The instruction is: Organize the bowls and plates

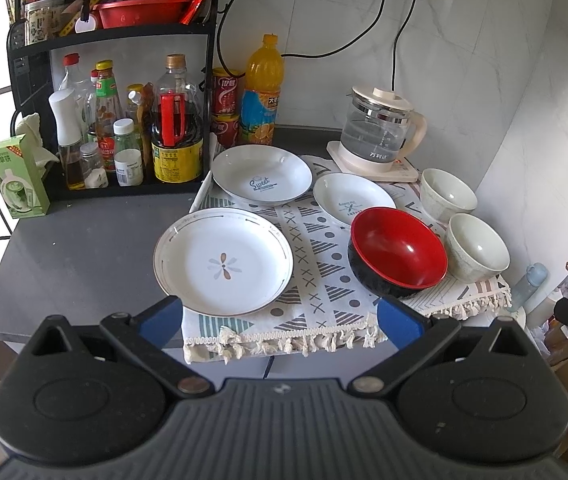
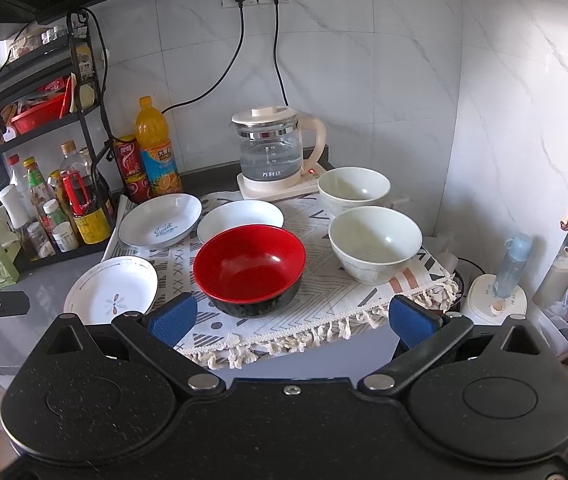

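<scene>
Three white plates lie on a patterned cloth [image 1: 312,240]: a flower plate [image 1: 223,261] [image 2: 111,290] nearest, a "Sweet" plate [image 1: 261,178] [image 2: 160,220] behind it, and a smaller plate [image 1: 354,198] [image 2: 240,214] partly hidden by a red-and-black bowl [image 1: 398,252] [image 2: 249,266]. Two white bowls stand at the right, the near one [image 1: 477,247] [image 2: 375,243] and the far one [image 1: 448,195] [image 2: 354,188]. My left gripper [image 1: 280,322] is open and empty before the flower plate. My right gripper [image 2: 292,318] is open and empty before the red bowl.
A glass kettle [image 1: 380,130] [image 2: 274,156] stands on its base behind the dishes. A black rack of bottles [image 1: 124,132] [image 2: 44,200] fills the left. An orange juice bottle [image 1: 263,92] and red cans [image 1: 226,108] stand at the wall. The cloth's fringe hangs over the counter's front edge.
</scene>
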The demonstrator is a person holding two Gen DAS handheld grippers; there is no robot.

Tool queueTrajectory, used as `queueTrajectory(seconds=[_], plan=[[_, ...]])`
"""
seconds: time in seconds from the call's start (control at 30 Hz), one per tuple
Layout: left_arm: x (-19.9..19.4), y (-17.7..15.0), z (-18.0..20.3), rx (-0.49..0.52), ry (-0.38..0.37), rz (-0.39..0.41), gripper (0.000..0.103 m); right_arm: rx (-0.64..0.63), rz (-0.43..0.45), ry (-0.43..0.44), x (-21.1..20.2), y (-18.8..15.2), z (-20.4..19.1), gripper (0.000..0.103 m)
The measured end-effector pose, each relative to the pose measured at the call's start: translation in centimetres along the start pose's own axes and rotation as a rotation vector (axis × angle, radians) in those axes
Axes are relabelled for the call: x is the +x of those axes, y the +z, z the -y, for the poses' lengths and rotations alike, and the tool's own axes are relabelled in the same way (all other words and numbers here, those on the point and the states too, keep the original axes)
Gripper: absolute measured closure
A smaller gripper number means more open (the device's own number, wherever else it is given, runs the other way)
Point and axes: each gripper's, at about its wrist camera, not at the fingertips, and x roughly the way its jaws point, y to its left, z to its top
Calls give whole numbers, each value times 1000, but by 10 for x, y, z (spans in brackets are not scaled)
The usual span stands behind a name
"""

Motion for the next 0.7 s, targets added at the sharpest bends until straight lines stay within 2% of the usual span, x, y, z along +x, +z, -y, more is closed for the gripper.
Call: queueTrajectory(seconds=[0.7], plan=[[0, 5, 3, -14, 15, 1, 0, 7, -7, 8, 5, -1, 3, 0]])
